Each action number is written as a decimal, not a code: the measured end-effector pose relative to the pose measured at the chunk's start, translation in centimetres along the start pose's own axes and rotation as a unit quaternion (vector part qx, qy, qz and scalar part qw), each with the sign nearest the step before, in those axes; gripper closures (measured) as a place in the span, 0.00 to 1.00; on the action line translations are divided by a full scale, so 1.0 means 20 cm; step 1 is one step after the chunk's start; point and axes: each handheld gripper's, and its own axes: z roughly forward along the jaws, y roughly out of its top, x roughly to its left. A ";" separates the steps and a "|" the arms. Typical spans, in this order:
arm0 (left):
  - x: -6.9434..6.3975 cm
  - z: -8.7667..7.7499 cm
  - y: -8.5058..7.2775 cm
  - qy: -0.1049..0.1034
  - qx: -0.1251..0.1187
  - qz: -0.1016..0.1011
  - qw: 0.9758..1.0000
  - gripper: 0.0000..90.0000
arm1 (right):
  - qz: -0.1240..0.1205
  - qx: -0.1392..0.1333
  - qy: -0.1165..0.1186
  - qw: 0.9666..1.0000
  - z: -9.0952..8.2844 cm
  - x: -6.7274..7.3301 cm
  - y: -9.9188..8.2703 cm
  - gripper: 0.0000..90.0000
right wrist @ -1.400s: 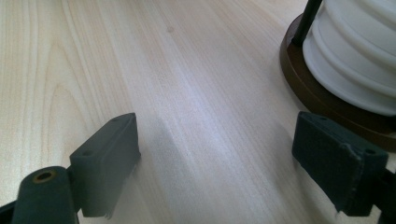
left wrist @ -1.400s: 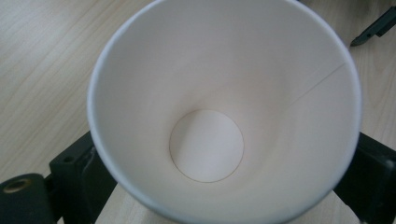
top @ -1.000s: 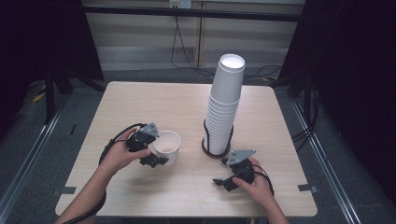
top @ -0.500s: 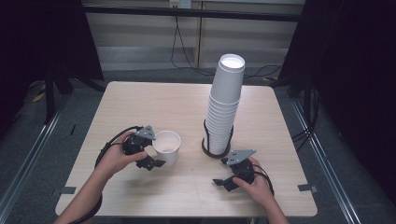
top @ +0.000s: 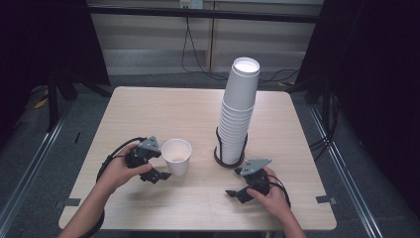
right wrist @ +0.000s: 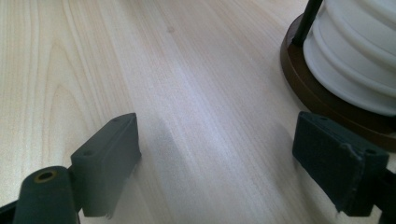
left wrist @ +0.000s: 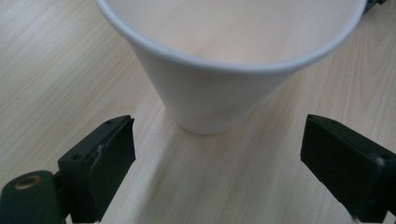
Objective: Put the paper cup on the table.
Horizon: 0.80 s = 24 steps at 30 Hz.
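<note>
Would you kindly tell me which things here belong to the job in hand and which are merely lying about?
In the job:
- single paper cup, upright, between the left tool's jaws, which have just been closing, not yet touching it
- stack of cups in its holder

Lying about:
- right tool, open over bare table
- cables behind the table

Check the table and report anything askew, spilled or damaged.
Only the tall stack of white cups stands out: it leans right toward the top rather than rising straight from its dark holder. The single cup stands upright on the table, apart from the stack, with no spill.
</note>
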 end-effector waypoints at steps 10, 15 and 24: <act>-0.02 -0.02 -0.06 0.004 -0.002 0.000 1.000 0.14 | 0.000 0.000 0.000 1.000 0.00 0.00 0.00 0.16; -0.02 -0.03 -0.09 0.011 0.000 -0.011 1.000 0.17 | 0.000 0.000 0.000 1.000 0.00 0.00 0.00 0.16; -0.03 -0.05 -0.12 0.010 0.005 -0.028 1.000 0.17 | 0.000 0.000 0.000 1.000 0.00 0.00 0.00 0.16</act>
